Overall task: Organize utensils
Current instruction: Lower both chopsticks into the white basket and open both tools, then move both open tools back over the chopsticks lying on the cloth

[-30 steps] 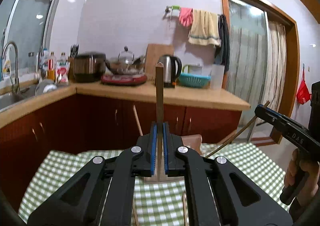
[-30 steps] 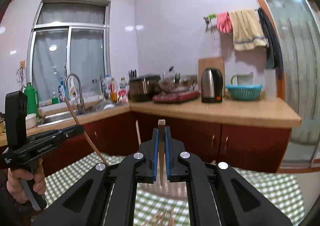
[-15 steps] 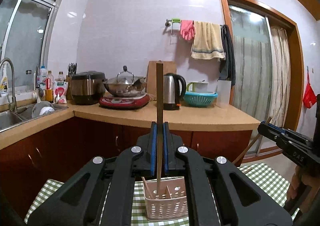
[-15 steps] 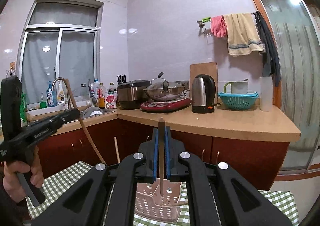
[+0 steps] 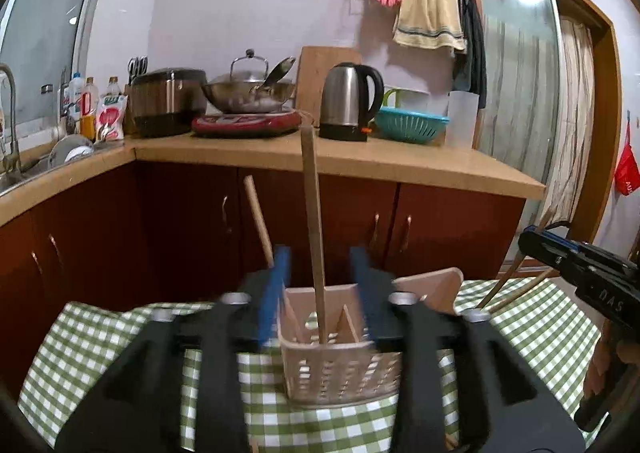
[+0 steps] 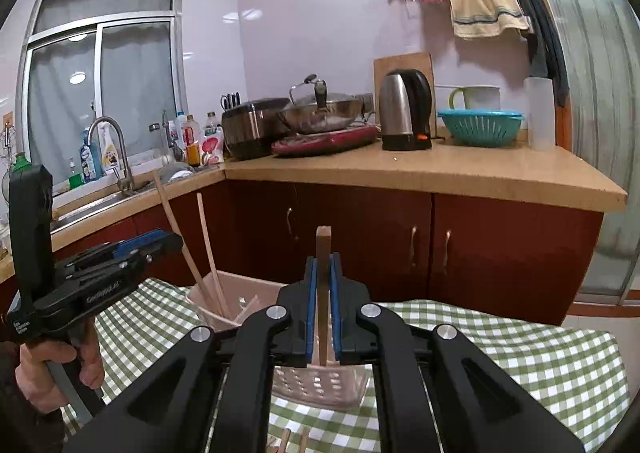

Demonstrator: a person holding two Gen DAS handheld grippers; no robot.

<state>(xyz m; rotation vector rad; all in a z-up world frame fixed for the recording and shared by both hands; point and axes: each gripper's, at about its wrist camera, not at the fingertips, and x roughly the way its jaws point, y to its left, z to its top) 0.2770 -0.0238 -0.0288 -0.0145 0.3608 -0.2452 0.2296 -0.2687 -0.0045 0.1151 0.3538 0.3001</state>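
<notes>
A beige slotted utensil basket [image 5: 340, 365] stands on the green checked tablecloth [image 5: 100, 341]. My left gripper [image 5: 320, 257] hangs just over it with its jaws opening. A wooden chopstick [image 5: 311, 213] stands upright in the basket between the pads, free of both. Another chopstick [image 5: 258, 221] leans in the basket to its left. My right gripper [image 6: 322, 261] is shut on a second upright chopstick [image 6: 323, 241] above the basket [image 6: 312, 385], and its jaws are starting to open. In the right wrist view the left gripper [image 6: 160, 243] sits at the left.
A wooden counter [image 6: 440, 173] behind carries a kettle [image 6: 406, 113], a wok [image 6: 320, 113] and a teal colander [image 6: 480, 127]. A sink [image 6: 100, 197] lies at the left. Loose chopsticks [image 6: 294, 441] lie on the cloth near me. A hand [image 6: 48, 369] holds the left gripper.
Both grippers have come down toward the basket. The left jaws have opened and let go of their chopstick, which now stands in the basket. The right still has its chopstick.
</notes>
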